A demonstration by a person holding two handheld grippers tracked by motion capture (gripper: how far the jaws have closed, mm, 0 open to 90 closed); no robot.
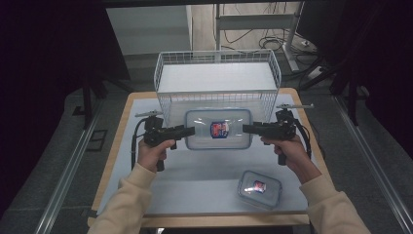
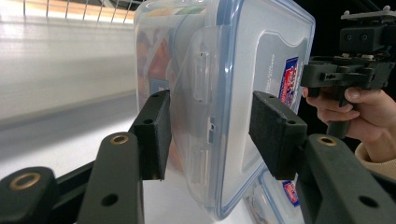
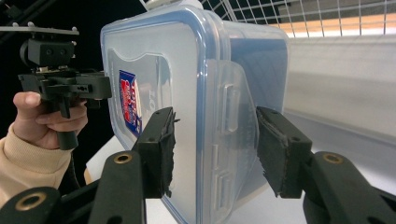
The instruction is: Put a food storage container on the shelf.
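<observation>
Gripping a large clear lidded container [image 1: 218, 128] from both short ends, one gripper on each side, in front of the white wire basket [image 1: 217, 78] at the far part of the bench [image 1: 195, 180]. Left gripper [image 1: 189, 130] reaching in from the left end, jaws about half open and closed on the container's end wall and its side latch, one pad under the base and the other over the blue-rimmed lid, as seen along the left gripper view [image 2: 210, 135]. Right gripper [image 1: 248, 128] mirroring that from the right end, jaws likewise about half open and pressed on the opposite end, one pad on the lid side and one on the base side, with the latch between them in the right gripper view [image 3: 212, 149]. Container [image 2: 224, 93] held level between the two, lid up, red and blue label [image 1: 219, 128] facing the high view; whether its base touches the bench cannot be told. Left hand [image 1: 155, 152] and right hand [image 1: 291, 152] wrapped around the handles, cream sleeves [image 1: 129, 204] coming in from the near edge. Second, smaller lidded container [image 1: 260, 188] lying on the grey mat near the right forearm, well apart from the held one, with the same kind of label on top.
</observation>
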